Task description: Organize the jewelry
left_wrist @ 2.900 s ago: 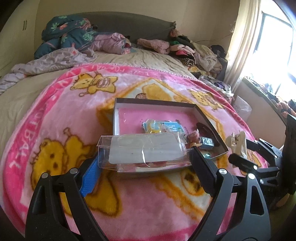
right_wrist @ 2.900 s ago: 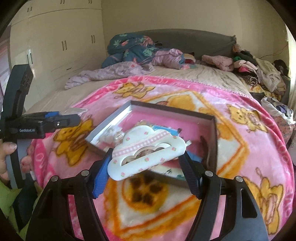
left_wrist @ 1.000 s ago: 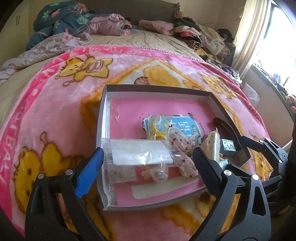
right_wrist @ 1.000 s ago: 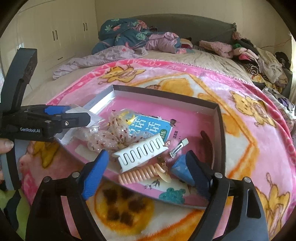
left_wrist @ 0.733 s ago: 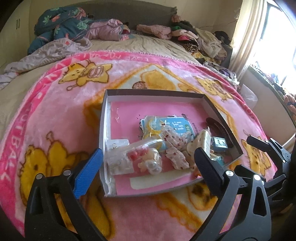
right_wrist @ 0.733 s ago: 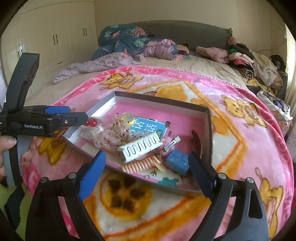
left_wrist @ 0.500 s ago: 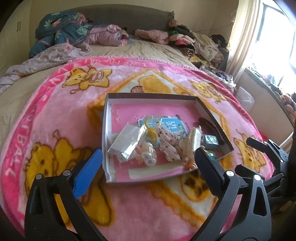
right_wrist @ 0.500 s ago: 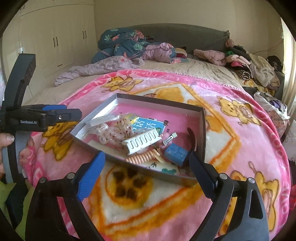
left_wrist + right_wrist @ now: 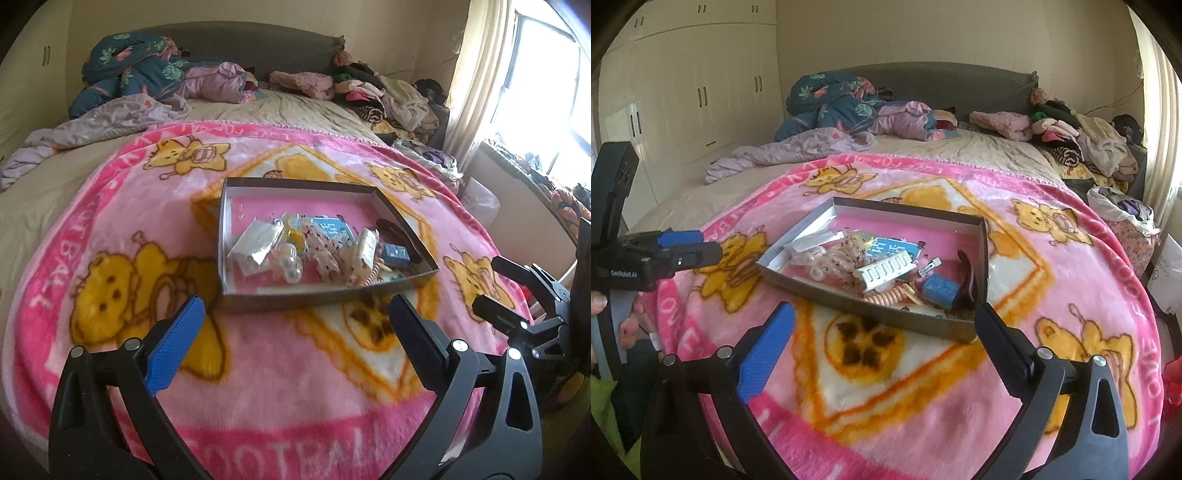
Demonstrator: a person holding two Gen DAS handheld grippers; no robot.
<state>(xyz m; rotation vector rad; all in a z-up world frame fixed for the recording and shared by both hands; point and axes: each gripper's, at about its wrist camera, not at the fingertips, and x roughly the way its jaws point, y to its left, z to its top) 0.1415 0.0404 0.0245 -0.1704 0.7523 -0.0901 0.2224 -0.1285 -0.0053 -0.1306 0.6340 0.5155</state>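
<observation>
Box [image 9: 325, 295] shallow, pink-lined, heaped with clips, packets, coiled tie.

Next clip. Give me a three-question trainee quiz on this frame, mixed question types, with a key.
1. True or false: the left gripper is shut on the clear plastic packet.
2. Multiple choice: the white ridged hair claw lies A) on the pink cartoon blanket, B) inside the shallow grey cardboard box, C) between the fingers of the right gripper.
3. Fill in: the small blue square box sits beside the dark brown ____ at the box's right wall.

Key: 1 false, both grippers are open and empty; 2 B; 3 hair clip.
</observation>
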